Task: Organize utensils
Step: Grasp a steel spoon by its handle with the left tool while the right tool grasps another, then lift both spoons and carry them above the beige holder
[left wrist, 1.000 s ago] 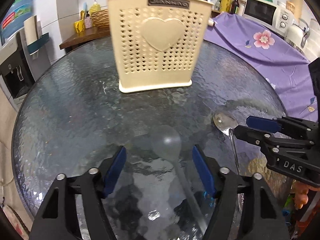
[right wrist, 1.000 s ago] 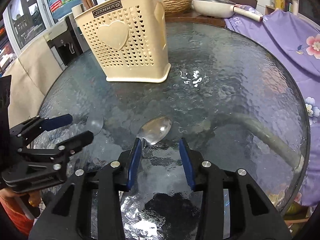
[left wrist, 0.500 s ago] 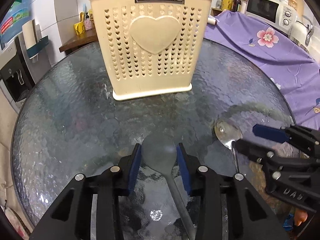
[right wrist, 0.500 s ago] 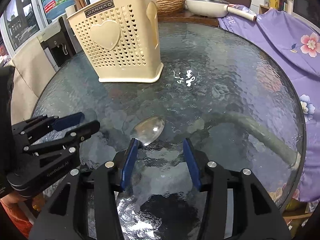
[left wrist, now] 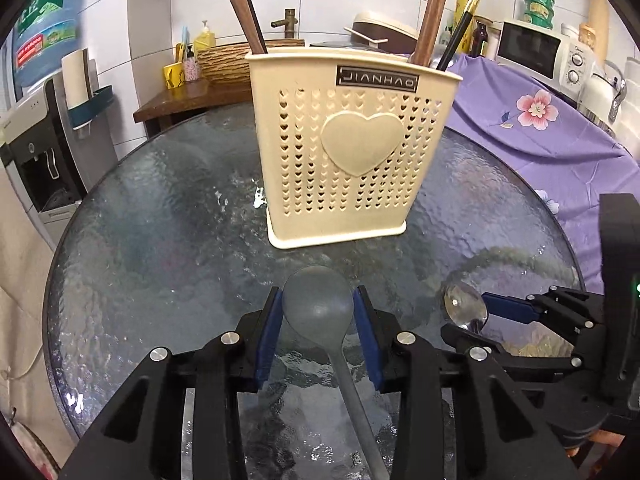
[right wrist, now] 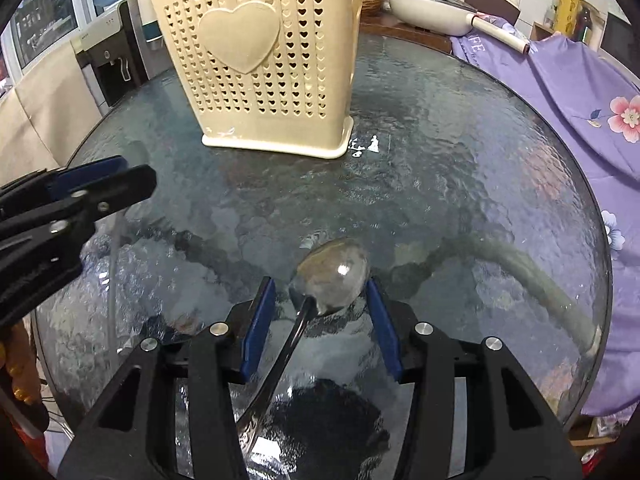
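A cream plastic utensil holder (left wrist: 344, 152) with heart holes stands on the round glass table (left wrist: 160, 240); it also shows in the right wrist view (right wrist: 264, 64). It holds wooden utensils and chopsticks (left wrist: 432, 12). My left gripper (left wrist: 318, 320) is shut on the bowl of a grey plastic spoon (left wrist: 318, 300) and holds it above the glass. My right gripper (right wrist: 320, 312) has its blue pads around the bowl of a metal spoon (right wrist: 332, 280), which is lifted off the table. The metal spoon also shows in the left wrist view (left wrist: 464, 306).
A purple floral cloth (left wrist: 552, 136) covers a surface to the right of the table. A water dispenser (left wrist: 36, 160) stands to the left. A wooden counter (left wrist: 188, 96) with bottles and a basket lies behind. A microwave (left wrist: 544, 56) is at the back right.
My left gripper closed on the grey spoon's bowl and lifted it. My right gripper took hold of the metal spoon and raised it. Both moved closer to the holder.
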Action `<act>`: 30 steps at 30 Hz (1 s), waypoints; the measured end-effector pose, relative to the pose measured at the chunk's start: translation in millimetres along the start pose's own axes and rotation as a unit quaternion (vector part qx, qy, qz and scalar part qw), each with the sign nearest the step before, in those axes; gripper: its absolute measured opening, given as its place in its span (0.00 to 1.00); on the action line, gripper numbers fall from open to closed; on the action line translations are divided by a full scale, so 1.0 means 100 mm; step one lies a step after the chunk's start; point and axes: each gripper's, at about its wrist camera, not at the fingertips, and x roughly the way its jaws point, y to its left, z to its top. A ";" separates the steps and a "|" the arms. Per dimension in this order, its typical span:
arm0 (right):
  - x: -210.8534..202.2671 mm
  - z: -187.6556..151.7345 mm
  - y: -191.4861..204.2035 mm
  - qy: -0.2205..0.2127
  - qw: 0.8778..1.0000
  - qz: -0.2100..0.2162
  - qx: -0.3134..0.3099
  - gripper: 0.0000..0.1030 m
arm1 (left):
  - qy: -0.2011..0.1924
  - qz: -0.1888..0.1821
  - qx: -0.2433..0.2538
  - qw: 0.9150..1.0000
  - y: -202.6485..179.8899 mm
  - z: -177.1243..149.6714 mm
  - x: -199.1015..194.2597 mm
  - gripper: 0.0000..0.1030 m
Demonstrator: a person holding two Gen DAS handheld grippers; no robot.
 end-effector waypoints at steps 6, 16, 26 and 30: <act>0.04 0.07 0.03 0.006 1.000 -0.006 -0.009 0.40 | -0.006 -0.003 0.003 1.000 0.02 0.05 -0.01 0.34; -0.01 0.07 0.02 -0.007 1.000 0.012 -0.011 0.39 | -0.009 -0.009 0.002 1.000 0.04 0.08 -0.02 0.34; -0.60 0.12 -0.09 -0.089 0.995 0.043 0.011 0.39 | -0.039 -0.019 -0.001 0.999 0.07 0.15 -0.25 0.34; -0.75 0.14 -0.16 -0.106 0.993 0.044 0.018 0.39 | -0.052 -0.022 -0.003 0.998 0.07 0.19 -0.34 0.34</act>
